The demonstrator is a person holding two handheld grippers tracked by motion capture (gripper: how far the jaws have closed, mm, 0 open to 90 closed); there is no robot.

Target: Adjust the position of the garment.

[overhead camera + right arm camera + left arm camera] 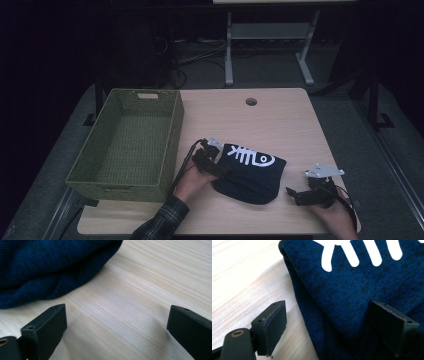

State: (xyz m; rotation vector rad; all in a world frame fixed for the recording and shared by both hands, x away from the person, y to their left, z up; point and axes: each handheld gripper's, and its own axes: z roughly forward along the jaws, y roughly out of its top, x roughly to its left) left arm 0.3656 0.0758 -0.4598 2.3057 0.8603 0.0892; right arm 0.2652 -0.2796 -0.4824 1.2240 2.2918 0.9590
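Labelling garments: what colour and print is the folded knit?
Dark navy knit with white fish-skeleton print; high view shows it best.

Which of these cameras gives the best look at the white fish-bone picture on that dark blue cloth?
The high view: the whole fish-bone print lies in sight on the folded navy knit garment. The left gripper view catches only the ends of a few white bones at its top edge. The right gripper view shows plain navy knit, no print.

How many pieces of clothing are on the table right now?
1. A folded navy garment with a white fish-bone print lies near the front middle of the table, right of the green basket. The basket looks empty; nothing seems hidden.
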